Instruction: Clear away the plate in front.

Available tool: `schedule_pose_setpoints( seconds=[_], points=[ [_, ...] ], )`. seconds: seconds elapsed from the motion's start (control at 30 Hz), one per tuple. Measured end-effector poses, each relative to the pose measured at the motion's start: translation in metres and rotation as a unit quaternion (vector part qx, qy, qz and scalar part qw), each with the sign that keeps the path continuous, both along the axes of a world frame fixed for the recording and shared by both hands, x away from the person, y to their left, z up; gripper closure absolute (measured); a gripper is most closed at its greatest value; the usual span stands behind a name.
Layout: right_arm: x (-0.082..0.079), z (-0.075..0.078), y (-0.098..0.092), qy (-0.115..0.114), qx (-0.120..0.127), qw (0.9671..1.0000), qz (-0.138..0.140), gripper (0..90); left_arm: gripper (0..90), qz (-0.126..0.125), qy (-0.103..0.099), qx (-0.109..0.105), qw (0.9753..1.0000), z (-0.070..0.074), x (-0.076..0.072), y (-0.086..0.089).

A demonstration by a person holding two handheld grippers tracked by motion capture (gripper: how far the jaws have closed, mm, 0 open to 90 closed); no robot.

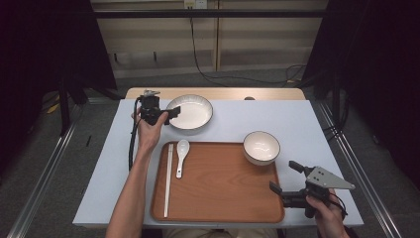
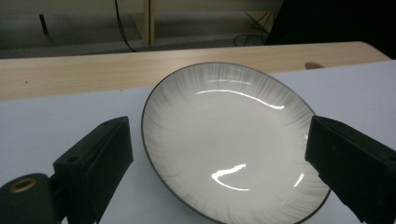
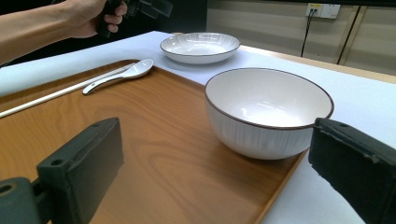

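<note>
A white shallow plate (image 1: pixel 192 113) with a dark rim lies on the table behind the wooden tray (image 1: pixel 223 193). My left gripper (image 1: pixel 170 115) hovers open at the plate's left rim. In the left gripper view the plate (image 2: pixel 229 140) lies between and beyond the spread jaws of this gripper (image 2: pixel 219 175). A white bowl (image 1: pixel 261 147) stands in the tray's far right corner. My right gripper (image 1: pixel 286 177) is open over the tray's near right edge, and it (image 3: pixel 215 177) faces the bowl (image 3: pixel 268 112) with nothing between its jaws.
A white spoon (image 1: pixel 181 156) and a pair of chopsticks (image 1: pixel 169 178) lie at the tray's left side. A wooden strip (image 1: pixel 218 93) runs along the table's far edge. The tray's middle (image 3: pixel 154 154) is bare wood.
</note>
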State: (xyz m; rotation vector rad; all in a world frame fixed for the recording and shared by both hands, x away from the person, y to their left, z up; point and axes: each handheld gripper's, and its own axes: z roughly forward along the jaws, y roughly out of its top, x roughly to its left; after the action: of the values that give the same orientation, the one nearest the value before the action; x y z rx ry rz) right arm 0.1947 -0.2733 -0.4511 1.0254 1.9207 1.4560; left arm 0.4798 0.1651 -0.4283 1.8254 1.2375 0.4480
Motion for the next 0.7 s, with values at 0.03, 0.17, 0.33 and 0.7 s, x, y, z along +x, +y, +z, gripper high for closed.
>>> schedule_pose_setpoints(
  seconds=[0.03,0.17,0.33,0.7],
  points=[
    [0.0,0.0,0.0,0.002,0.0,1.0,0.0,2.8,10.7,-0.002,0.002,0.013,0.9999,-0.002,0.001,0.0],
    [0.0,0.0,0.0,-0.002,-0.001,1.0,0.0,2.8,16.4,-0.005,0.019,0.021,0.9996,-0.011,0.007,0.002],
    [0.0,0.0,0.001,-0.002,-0.002,1.0,0.001,2.8,25.2,0.01,0.019,0.034,0.9992,-0.021,0.014,0.002],
    [0.001,-0.002,-0.001,0.003,-0.001,1.0,0.002,2.8,36.1,0.033,0.054,0.022,0.9977,-0.042,0.03,-0.003]
  ],
)
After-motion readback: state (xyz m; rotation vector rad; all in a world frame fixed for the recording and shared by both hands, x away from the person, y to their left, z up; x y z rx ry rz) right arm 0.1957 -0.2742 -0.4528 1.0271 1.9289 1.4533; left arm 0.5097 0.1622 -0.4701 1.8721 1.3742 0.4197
